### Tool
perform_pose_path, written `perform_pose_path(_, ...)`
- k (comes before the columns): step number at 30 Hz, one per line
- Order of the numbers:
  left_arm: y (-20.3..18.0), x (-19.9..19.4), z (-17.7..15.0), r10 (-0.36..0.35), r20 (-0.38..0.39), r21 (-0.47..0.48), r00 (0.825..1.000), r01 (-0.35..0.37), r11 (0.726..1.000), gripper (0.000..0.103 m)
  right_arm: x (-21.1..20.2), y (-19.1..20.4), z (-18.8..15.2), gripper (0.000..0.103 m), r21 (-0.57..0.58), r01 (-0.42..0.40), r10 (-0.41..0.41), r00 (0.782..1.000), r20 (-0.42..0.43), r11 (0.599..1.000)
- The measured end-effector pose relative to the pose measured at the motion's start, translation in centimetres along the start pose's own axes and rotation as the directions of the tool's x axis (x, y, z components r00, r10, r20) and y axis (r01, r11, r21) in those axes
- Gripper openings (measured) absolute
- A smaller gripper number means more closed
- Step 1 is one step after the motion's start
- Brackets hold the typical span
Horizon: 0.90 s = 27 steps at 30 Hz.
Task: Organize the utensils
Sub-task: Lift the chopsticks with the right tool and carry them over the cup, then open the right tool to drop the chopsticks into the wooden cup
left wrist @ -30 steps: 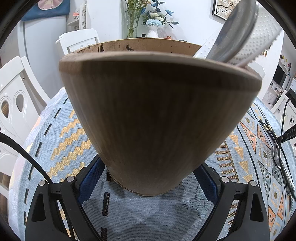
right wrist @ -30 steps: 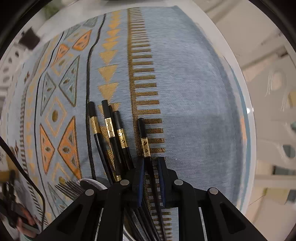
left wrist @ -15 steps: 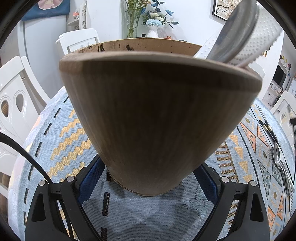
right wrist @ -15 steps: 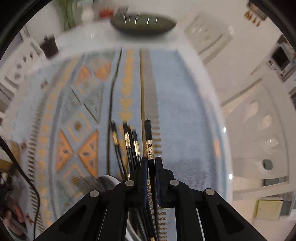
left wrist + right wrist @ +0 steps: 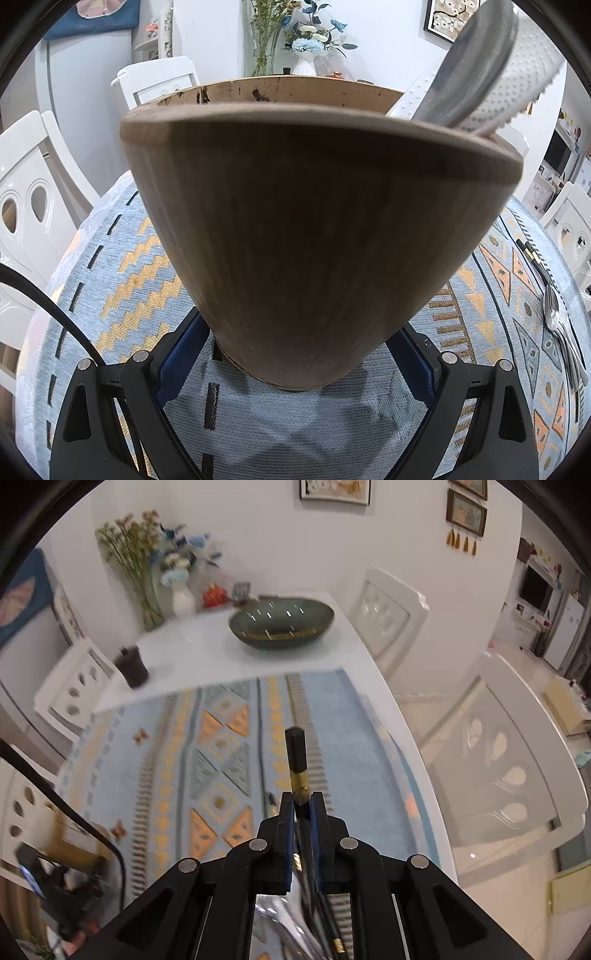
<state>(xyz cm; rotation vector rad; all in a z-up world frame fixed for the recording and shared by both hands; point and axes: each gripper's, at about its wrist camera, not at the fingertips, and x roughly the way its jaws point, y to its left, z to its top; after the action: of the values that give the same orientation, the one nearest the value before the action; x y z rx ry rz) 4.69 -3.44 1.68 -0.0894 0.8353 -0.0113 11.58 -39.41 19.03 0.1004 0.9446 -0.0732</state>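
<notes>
Holder (image 5: pixel 317 236) of brown wood fills the left wrist view, standing upright on the patterned tablecloth (image 5: pixel 122 273). The left gripper (image 5: pixel 299 354) has its blue-padded fingers (image 5: pixel 184 343) on either side of the holder's base, against its wall, so it appears clamped on it. A grey spatula (image 5: pixel 476 62) and a white dimpled rice paddle (image 5: pixel 524 70) lean out over the holder's right rim. At the right edge a black chopstick (image 5: pixel 532 254) and metal forks (image 5: pixel 557 317) lie on the cloth, well apart from the holder.

Right wrist view shows none of that holder. The right gripper (image 5: pixel 302 805) is clamped on a single black chopstick with a gold band (image 5: pixel 297 764), whose blunt end projects up past the fingertips, clear of the cloth. Below the fingers, blurred cutlery (image 5: pixel 284 923) and further chopsticks (image 5: pixel 332 934) lie on the tablecloth. Beyond the cloth, on the white table (image 5: pixel 207 657), stands a dark green bowl (image 5: pixel 281 624), near a white vase of flowers (image 5: pixel 183 600). White chairs (image 5: pixel 388 616) surround the table.
</notes>
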Motion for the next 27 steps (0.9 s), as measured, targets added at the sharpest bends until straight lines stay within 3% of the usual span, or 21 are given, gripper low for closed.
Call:
perform_pose_path(4,0.0,0.0,0.0,0.0,0.0,0.0,1.0,0.0,1.0,0.094,-2.0,1.1,1.3,0.006,0.008,-0.048,0.047,0.997,0.064,0.999)
perform_pose_path(10,0.0,0.0,0.0,0.0,0.0,0.0,1.0,0.0,1.0,0.094,-4.0,3.8,4.2,0.006,0.027,-0.219,0.212,0.965,0.153,0.975)
perform_pose_path(16,0.0,0.0,0.0,0.0,0.0,0.0,1.0,0.0,1.0,0.094,-6.2,8.2,7.0,0.006,0.009,-0.457,0.448,0.875,0.183,0.889)
perform_pose_path(20,0.0,0.0,0.0,0.0,0.0,0.0,1.0,0.0,1.0,0.094,-7.4,12.0,7.8,0.006,-0.027,-0.6,0.595,0.784,0.175,0.799)
perform_pose_path(23,0.0,0.0,0.0,0.0,0.0,0.0,1.0,0.0,1.0,0.094,-7.8,15.1,7.7,0.006,-0.068,-0.656,0.657,0.736,0.161,0.751)
perform_pose_path(25,0.0,0.0,0.0,0.0,0.0,0.0,1.0,0.0,1.0,0.094,-7.6,17.1,7.3,0.006,-0.097,-0.665,0.672,0.728,0.135,0.74)
perform_pose_path(27,0.0,0.0,0.0,0.0,0.0,0.0,1.0,0.0,1.0,0.094,-7.1,19.2,6.7,0.006,-0.13,-0.651,0.663,0.741,0.105,0.748)
